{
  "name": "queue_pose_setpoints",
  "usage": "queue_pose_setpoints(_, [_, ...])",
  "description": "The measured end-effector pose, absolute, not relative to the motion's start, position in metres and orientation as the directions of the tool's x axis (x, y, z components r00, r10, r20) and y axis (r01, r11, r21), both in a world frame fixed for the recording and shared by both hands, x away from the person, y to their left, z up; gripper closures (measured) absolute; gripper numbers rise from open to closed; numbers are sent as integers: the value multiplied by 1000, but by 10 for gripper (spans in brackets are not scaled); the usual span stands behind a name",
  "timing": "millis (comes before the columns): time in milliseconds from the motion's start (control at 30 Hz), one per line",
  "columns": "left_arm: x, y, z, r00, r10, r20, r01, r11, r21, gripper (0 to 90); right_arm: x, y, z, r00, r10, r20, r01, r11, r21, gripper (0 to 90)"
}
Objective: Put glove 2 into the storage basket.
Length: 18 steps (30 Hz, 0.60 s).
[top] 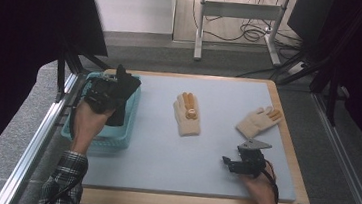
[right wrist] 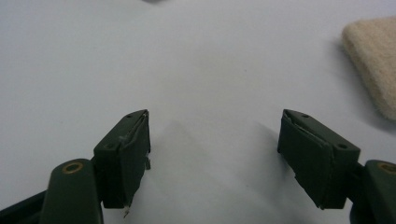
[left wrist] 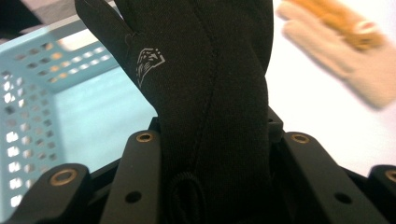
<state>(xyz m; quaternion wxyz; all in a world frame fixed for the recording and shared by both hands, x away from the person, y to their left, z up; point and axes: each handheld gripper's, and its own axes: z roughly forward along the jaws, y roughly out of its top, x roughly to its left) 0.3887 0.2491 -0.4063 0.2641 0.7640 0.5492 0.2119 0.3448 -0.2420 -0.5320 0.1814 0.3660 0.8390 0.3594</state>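
A black glove (top: 124, 94) (left wrist: 205, 93) with a small white logo is clamped in my left gripper (top: 103, 93), held above the light blue perforated basket (top: 115, 138) (left wrist: 70, 112) at the mat's left side. A cream glove with orange fingertips (top: 187, 114) (left wrist: 345, 51) lies flat mid-mat. A second cream glove (top: 258, 121) (right wrist: 373, 60) lies toward the right. My right gripper (top: 236, 162) (right wrist: 215, 154) rests low over the bare mat near the front right, open, with nothing between its pads.
The pale blue mat (top: 164, 155) covers a wooden tabletop (top: 184, 203). A metal rail (top: 35, 138) runs along the left. Desk legs and cables (top: 241, 32) stand on the floor beyond the table.
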Motion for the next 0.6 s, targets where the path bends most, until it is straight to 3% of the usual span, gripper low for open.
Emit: queue_pose_setpoints(600, [434,305,-474,194,980,43,872,-192,451,634,345,-242,-532,-666,745,-41,484,473,736,247])
